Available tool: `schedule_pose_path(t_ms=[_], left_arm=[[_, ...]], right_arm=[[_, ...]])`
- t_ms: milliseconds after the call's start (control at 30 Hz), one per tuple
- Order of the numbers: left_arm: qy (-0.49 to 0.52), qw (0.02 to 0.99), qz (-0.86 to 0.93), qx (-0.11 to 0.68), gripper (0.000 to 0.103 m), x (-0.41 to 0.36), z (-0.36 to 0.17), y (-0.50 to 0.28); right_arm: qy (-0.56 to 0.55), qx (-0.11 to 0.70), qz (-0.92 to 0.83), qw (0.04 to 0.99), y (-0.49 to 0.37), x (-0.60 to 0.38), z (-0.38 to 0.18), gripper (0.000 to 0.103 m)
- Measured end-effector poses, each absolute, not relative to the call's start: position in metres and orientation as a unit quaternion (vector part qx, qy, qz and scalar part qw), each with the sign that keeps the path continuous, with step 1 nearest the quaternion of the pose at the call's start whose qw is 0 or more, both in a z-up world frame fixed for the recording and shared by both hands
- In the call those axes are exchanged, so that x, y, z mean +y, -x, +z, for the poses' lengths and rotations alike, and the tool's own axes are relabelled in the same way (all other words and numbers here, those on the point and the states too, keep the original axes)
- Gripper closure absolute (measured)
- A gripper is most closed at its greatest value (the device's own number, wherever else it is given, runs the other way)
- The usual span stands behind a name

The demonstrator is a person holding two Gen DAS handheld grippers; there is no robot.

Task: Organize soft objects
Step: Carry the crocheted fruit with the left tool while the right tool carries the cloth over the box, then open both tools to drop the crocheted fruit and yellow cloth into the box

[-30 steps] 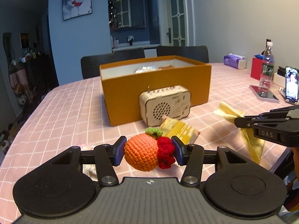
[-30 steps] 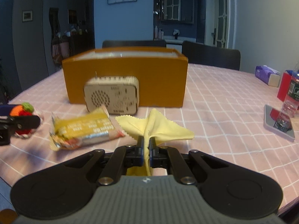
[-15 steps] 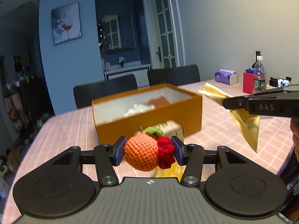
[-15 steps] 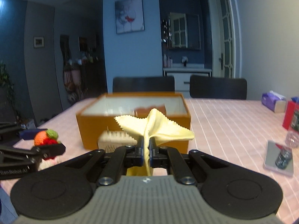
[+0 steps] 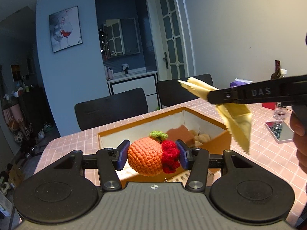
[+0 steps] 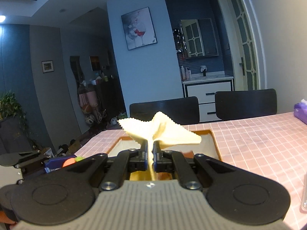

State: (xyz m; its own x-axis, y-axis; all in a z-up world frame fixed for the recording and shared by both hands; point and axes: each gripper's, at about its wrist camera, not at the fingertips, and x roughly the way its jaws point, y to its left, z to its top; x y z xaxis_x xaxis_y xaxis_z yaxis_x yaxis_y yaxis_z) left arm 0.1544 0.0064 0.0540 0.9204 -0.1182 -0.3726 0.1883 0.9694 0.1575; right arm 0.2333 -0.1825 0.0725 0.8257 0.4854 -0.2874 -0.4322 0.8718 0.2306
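Left gripper (image 5: 152, 154) pinches a crocheted orange fruit (image 5: 146, 156) between its blue pads, the open orange box (image 5: 134, 134) just beyond; right gripper (image 6: 150, 154), jaws pressed together, clamps a yellow cloth (image 6: 159, 132) fanning out ahead of them

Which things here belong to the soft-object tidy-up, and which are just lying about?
Job:
crocheted orange, in the left gripper
yellow cloth, in the right gripper
orange box

Lying about:
tissue pack
water bottle
mirror
chairs
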Motion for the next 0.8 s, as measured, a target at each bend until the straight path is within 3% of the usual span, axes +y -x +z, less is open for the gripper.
schedule_pose_path(t_ms=[433,800], left_arm=[[-0.056,0.945,-0.085,0.312,0.044,0.035,0.037,-0.268],[-0.08,0.927,-0.066,0.362,0.044,0.035,0.011,-0.296]], right_arm=[[-0.022,0.311,0.232,0.921,-0.348,-0.132,0.052,0.1],[0.06,0.353,0.224,0.906,-0.372,-0.11,0.025,0.095]])
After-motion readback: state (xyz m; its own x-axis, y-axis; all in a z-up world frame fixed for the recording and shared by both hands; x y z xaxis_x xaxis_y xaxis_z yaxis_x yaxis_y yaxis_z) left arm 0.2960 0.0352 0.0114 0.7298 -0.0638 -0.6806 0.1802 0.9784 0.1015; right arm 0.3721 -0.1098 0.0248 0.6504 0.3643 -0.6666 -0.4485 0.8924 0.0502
